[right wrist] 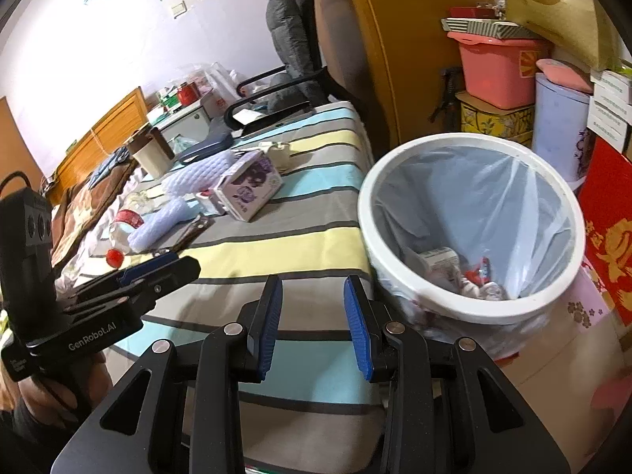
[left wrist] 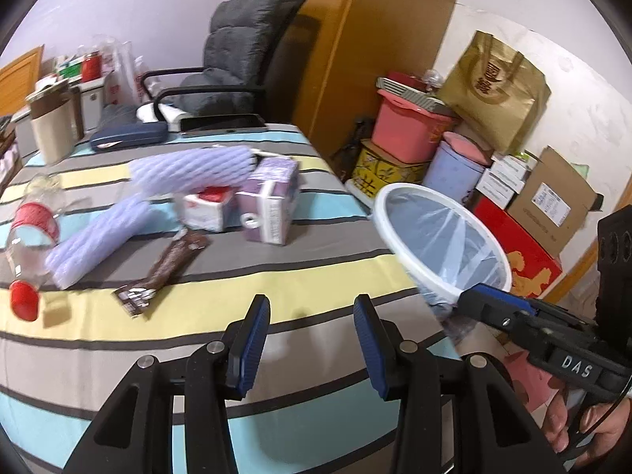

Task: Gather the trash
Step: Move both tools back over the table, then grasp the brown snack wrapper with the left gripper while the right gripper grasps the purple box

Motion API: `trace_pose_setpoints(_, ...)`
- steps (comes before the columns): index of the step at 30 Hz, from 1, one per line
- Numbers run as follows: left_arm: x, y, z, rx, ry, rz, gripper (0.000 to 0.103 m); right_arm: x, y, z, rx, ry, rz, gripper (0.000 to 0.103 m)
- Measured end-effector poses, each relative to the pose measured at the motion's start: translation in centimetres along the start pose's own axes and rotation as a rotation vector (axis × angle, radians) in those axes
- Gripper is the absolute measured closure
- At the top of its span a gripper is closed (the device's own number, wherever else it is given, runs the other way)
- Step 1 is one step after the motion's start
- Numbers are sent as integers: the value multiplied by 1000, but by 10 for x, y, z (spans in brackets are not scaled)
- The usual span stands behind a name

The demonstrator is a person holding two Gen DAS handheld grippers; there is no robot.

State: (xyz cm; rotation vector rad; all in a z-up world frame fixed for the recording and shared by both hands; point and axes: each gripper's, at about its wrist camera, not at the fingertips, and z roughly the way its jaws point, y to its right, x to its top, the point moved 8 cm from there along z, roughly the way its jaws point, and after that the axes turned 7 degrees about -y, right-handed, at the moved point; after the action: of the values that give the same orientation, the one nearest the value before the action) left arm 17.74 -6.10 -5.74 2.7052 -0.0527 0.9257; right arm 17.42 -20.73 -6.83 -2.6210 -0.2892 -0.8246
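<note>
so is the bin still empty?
No, the right wrist view shows crumpled wrappers and a small carton already lying at the bottom of the lined bin.

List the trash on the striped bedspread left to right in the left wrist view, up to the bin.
Clear plastic bottle with red cap and red label → brown snack wrapper → purple printed carton → white round bin with clear liner, off the bed's right edge. The lilac foam sleeves overlap, so skipped.

Bare striped bedspread (left wrist: 300,276) ahead; litter crowds left, bin (right wrist: 470,308) apparently hugs edge.
</note>
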Motion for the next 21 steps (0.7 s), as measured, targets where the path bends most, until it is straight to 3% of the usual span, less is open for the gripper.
trace_pose_setpoints(5,-3,-25,-11,41,13,-34,58,4,-13,5,25,-2,-5,68)
trace_pose_setpoints(9,-3,-48,-19,77,28,-66,58,7,-23,9,40,-4,-15,46)
trace_pose_setpoints(21,11,-94,-7,143,16,-88,58,19,-38,20,27,-22,-64,46)
